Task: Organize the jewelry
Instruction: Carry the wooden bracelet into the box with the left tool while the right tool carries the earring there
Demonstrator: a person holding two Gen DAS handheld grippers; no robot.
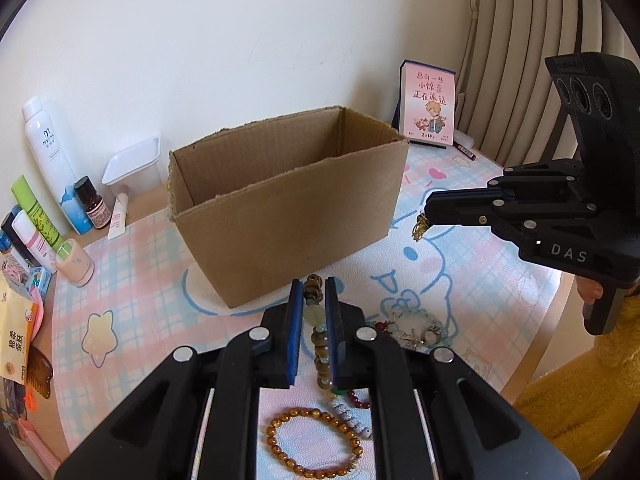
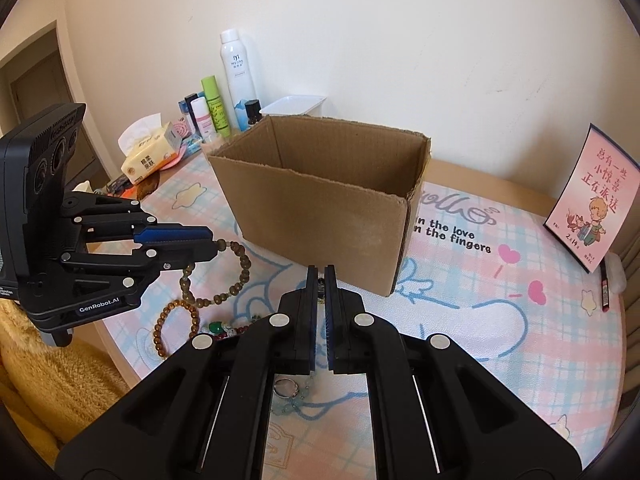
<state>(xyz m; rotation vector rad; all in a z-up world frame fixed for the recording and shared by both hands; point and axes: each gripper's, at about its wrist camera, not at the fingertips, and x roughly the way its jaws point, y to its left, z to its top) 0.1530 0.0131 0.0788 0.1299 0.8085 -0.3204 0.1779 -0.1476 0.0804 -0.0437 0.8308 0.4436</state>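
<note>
Beads [image 2: 240,268] dangle limp from the left gripper [image 1: 313,316], clamped mid-strand; right gripper [image 2: 320,280] pinches a light charm [image 1: 420,229], box [image 2: 320,200] at twelve o'clock.

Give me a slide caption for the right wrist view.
Both grippers loaded before the open cardboard box: left gripper holds a brown bead strand, right gripper pinches a small trinket.

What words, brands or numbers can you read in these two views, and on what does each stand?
"DAS": right gripper body.
"GenRobot.AI": left gripper body.
"in the love / in the fingers": table mat.
"总有一些小惊喜正在派送", "2月14日": pink card.
"MYANS": white spray bottle.
"棉柔亲肤": tissue pack.
Other bottle labels: too small.
</note>
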